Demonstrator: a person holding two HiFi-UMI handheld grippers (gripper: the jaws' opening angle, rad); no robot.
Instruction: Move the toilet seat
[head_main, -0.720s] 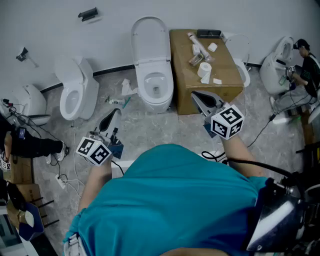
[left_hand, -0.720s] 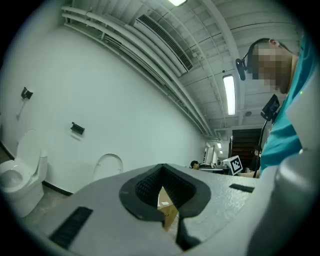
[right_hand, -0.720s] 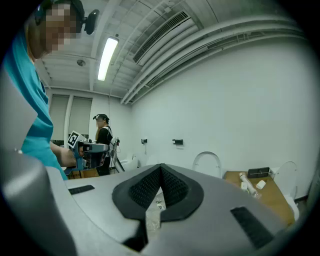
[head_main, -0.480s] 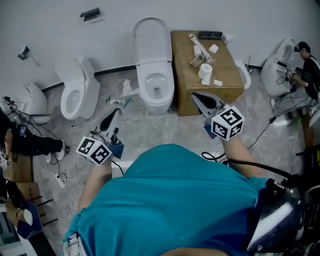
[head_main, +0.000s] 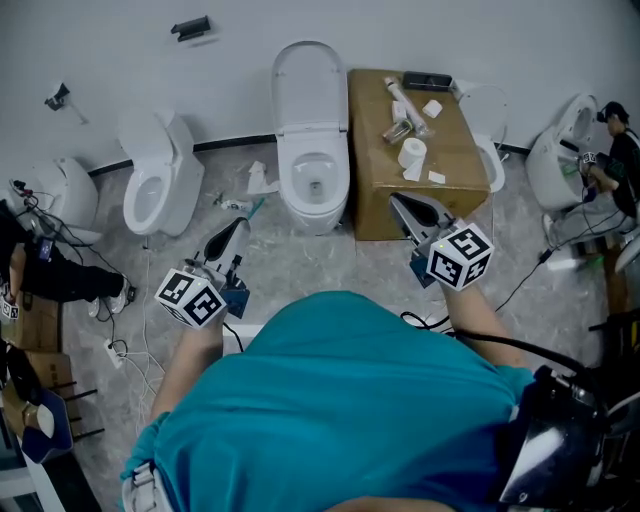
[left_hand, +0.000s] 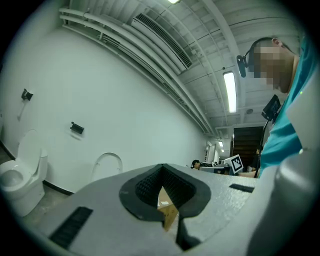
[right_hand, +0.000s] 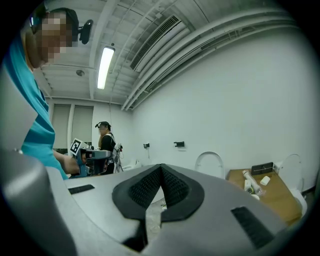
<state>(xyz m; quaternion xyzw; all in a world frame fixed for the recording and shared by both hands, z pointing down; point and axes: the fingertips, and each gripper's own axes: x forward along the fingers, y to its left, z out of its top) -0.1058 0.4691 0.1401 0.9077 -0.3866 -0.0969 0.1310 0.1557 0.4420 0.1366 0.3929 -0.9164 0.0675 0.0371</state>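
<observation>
Toilet seat is on the middle toilet, which stands against the far wall between a second toilet and a cardboard box. As far as we can tell, the ring lies flat on the bowl while the lid stands upright behind it. We judge the task not yet begun: neither tool has reached the toilet, and a stretch of floor lies between us and the bowl.

We hold the left gripper low and to the left of the bowl, well apart from it. Its jaws are pressed together at the tips with nothing between them; only the box shows through the small gap behind the tips. The right gripper hangs just in front of the box, to the right of the bowl, and its jaws are likewise closed on nothing.

What is left, in our judgement, is everything: closing in on the bowl, parting a pair of jaws, taking the seat's front edge and swinging it.
</observation>
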